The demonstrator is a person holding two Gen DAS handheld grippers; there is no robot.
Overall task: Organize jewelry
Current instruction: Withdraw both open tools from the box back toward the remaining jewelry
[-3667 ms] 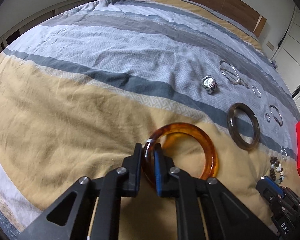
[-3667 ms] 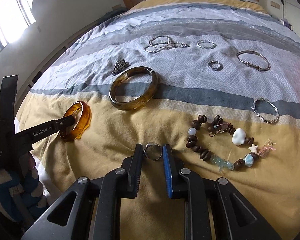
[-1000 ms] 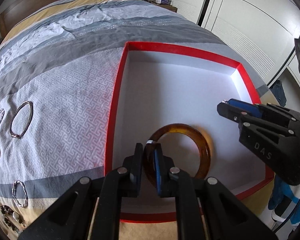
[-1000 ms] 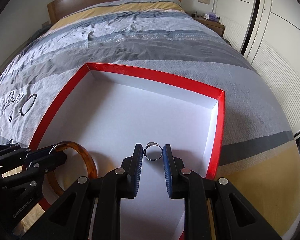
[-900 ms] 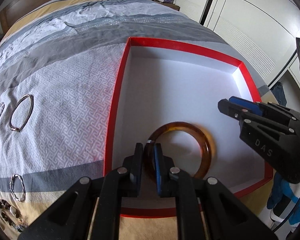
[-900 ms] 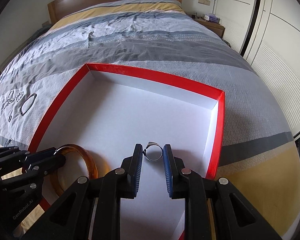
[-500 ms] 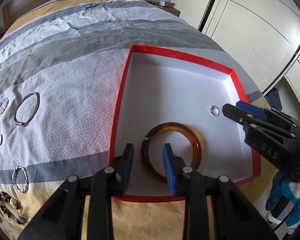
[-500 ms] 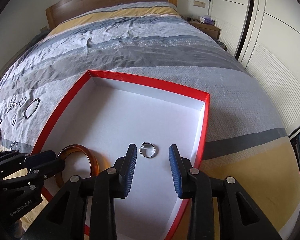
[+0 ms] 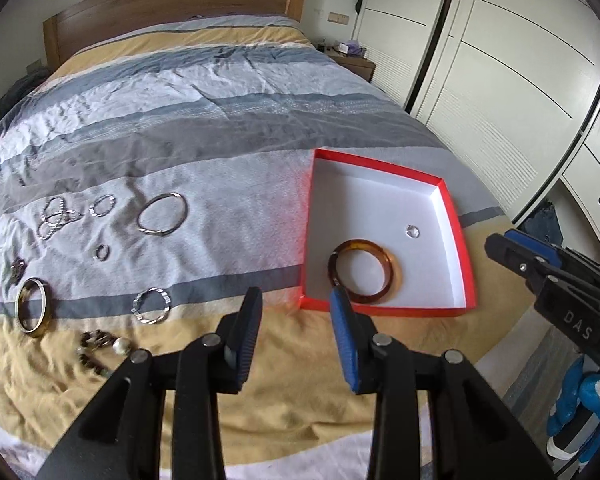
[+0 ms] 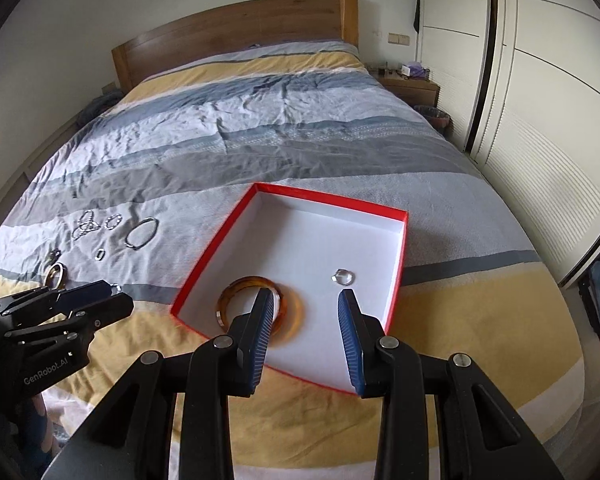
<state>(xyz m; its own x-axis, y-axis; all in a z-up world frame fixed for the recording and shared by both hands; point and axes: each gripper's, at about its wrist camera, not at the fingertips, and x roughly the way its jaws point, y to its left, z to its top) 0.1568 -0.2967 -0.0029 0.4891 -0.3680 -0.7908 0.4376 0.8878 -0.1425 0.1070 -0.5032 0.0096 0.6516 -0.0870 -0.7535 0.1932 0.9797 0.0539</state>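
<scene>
both my grippers wide open & empty, amber bangle (image 9: 365, 277) + ring (image 10: 342, 276) sit in red box (image 9: 452, 216); remaining jewelry lies left, so left gripper (image 9: 296, 312) is nearer to twisted bracelet (image 9: 151, 305).

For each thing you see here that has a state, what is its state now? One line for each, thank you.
Left tongs: open, holding nothing.
Right tongs: open, holding nothing.
Red box: lid off, on the bed.
Amber bangle: flat inside the box.
Small ring: inside the box.
Silver bangle: on the bed, outside the box.
</scene>
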